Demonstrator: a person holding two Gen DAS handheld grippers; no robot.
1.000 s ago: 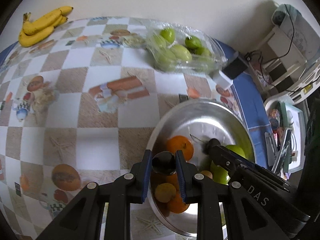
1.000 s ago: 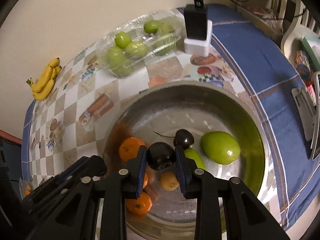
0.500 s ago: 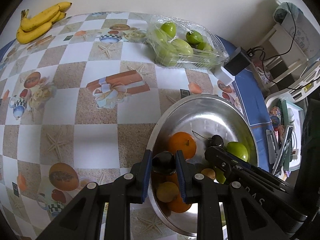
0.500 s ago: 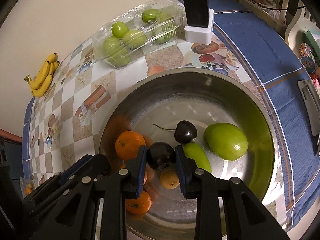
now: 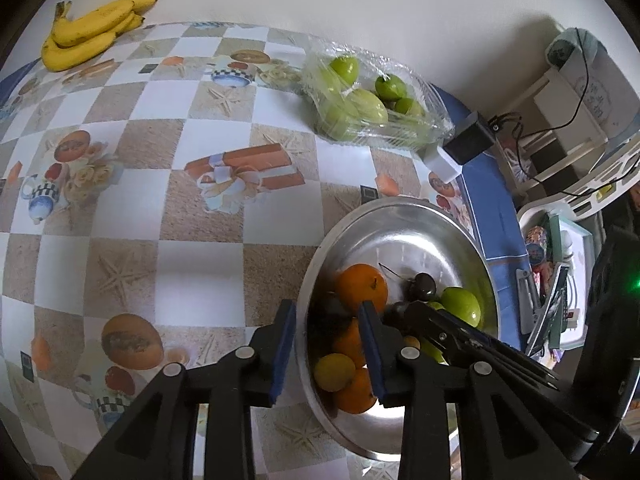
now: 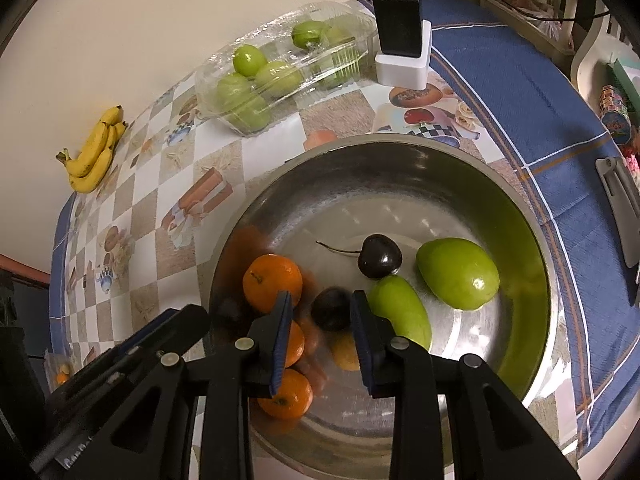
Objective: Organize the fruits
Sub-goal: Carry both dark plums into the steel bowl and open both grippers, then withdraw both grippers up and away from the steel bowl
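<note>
A steel bowl (image 6: 400, 168) (image 5: 404, 216) holds oranges (image 6: 273, 282) (image 5: 361, 287), green fruits (image 6: 458, 273), a stemmed dark cherry (image 6: 379, 257) (image 5: 422, 286) and a small yellow fruit (image 5: 334, 371). My right gripper (image 6: 318, 316) is open over the bowl; a blurred dark cherry (image 6: 332, 309) is loose between its jaws, falling. My left gripper (image 5: 326, 322) is open at the bowl's left rim, with a blurred dark cherry (image 5: 330, 314) loose between its jaws.
A banana bunch (image 5: 92, 30) (image 6: 96, 152) lies at the far left by the wall. A clear plastic box of green fruits (image 5: 368, 100) (image 6: 276, 76) and a black charger on a white base (image 6: 402, 36) stand behind the bowl. Clutter lies off the right table edge.
Both grippers were shut on dark cherries; both have opened and the cherries have dropped out toward the bowl.
</note>
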